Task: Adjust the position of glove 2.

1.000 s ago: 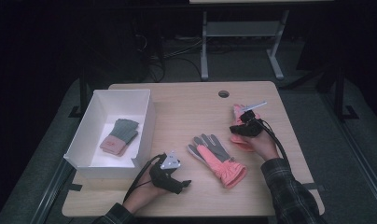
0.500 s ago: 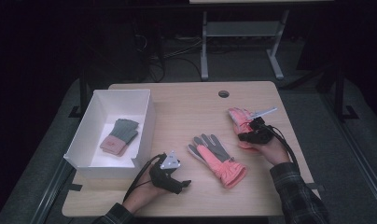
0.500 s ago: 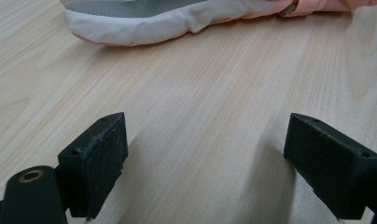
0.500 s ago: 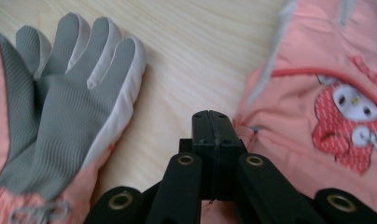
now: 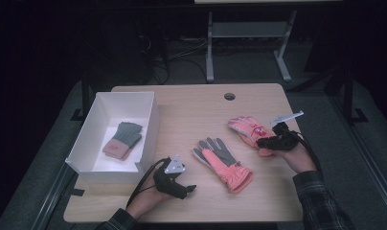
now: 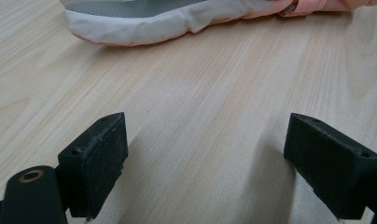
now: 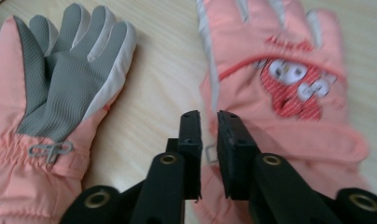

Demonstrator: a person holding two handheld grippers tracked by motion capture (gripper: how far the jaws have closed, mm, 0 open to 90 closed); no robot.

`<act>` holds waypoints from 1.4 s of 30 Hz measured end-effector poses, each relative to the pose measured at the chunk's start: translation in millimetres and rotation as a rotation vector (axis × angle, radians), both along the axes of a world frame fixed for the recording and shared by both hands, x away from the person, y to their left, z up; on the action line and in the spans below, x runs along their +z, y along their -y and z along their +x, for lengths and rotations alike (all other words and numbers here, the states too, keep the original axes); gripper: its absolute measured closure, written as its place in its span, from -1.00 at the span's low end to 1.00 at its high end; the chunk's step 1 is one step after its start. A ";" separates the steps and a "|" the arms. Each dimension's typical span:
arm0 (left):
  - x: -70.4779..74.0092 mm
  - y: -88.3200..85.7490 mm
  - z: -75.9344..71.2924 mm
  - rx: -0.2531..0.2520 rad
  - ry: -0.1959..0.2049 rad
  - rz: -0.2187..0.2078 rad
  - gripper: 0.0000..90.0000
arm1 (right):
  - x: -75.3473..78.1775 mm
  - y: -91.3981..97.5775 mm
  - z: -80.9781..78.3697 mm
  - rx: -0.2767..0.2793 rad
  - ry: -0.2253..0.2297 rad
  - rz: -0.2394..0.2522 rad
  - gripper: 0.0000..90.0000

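Work in hand: pink gloves go from the tabletop (image 5: 191, 108) into the white box (image 5: 148, 120) at the left
Done: one folded glove (image 5: 122, 140), grey and pink, lies inside the white box
Left: two gloves remain out on the tabletop, well apart from the box; by my judgement the job is about a third along
Palm-up glove (image 5: 223, 162): lies flat near the middle, grey palm showing, cuff toward the near edge
Patterned glove (image 5: 249, 129): lies at the right, back side up with a red and white figure; its cuff sits under the right claw
Right claw (image 7: 208, 122): jaws have just been opening and stand a narrow gap apart; a small tab at the patterned glove's cuff edge sits between them, not pressed
Left claw (image 6: 205, 154): jaws wide apart, empty, resting low over bare wood just near of the palm-up glove
Next, as a guess: take hold of one glove and carry it left to the box
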State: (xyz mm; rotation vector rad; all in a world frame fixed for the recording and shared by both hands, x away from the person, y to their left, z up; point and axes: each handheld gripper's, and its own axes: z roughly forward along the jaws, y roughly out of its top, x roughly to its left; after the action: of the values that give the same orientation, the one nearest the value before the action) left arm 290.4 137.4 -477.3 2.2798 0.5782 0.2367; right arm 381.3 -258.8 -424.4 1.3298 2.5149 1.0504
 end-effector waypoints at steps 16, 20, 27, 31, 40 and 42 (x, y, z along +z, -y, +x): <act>-0.1 0.1 0.0 0.000 0.001 0.000 -0.72 | -9.9 2.4 41.4 0.000 0.010 -0.029 0.29; -0.1 0.1 0.0 0.000 0.001 0.000 -0.72 | -16.6 -3.6 42.8 0.007 0.008 -0.078 0.36; -0.1 0.1 0.0 0.000 0.001 0.000 -0.72 | -22.6 -6.1 43.1 0.017 0.024 -0.110 0.75; -0.1 0.1 0.0 0.000 0.001 0.000 -0.72 | -22.5 -4.4 42.6 0.018 0.031 -0.101 0.92; 0.0 0.2 0.1 -0.001 0.000 0.000 -0.72 | -13.9 1.9 37.4 -0.014 0.040 -0.039 0.98; 0.0 0.2 0.1 0.000 0.000 0.000 -0.72 | -10.0 3.0 35.4 -0.015 0.037 -0.040 0.98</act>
State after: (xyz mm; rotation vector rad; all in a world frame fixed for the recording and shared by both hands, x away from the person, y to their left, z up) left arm 290.5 137.2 -477.3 2.2800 0.5777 0.2368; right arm 416.6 -261.8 -434.3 1.3049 2.4820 1.0068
